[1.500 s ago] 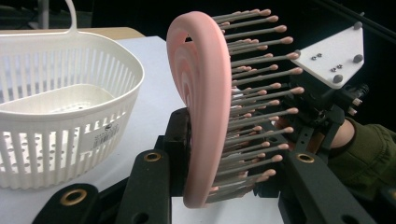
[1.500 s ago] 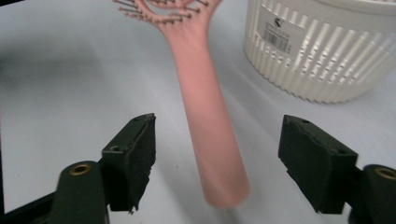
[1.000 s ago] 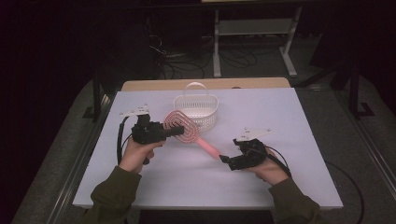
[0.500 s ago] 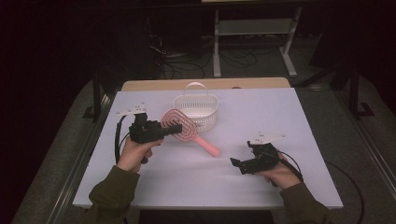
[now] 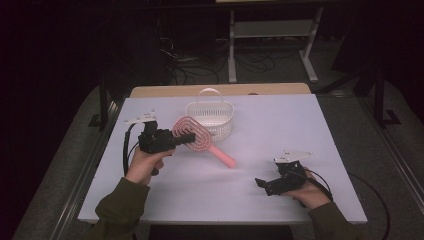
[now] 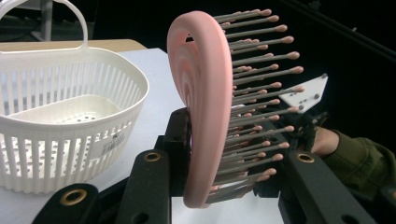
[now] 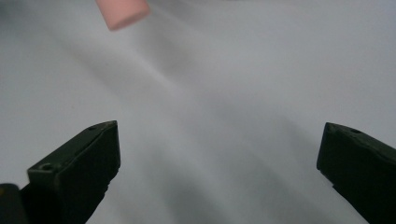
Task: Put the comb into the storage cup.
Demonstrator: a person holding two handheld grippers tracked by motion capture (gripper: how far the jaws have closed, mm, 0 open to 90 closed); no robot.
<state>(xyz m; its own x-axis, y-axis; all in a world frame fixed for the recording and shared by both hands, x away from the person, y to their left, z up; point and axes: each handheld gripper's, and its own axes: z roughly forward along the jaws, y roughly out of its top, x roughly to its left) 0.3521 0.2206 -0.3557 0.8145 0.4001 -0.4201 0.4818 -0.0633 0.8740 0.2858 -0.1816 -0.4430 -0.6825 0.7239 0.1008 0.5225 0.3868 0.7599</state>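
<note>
Holding the pink hairbrush (image 5: pixel 192 135) by its looped head, the left gripper (image 5: pixel 159 140) is clamped on it just beside the white basket (image 5: pixel 210 117), bristles sideways, handle slanting toward the right gripper (image 5: pixel 274 184), whose jaws have just been opening with nothing between them, above the bench (image 5: pixel 280 125).

The hairbrush (image 6: pixel 205 107) looks like smooth pink plastic with a soft sheen, its bristles thin grey pins with rounded pink tips; the basket (image 6: pixel 60 116) is glossy white slotted plastic; the desk (image 5: pixel 280 125) top is matt and pale, with a wood-coloured far edge
</note>
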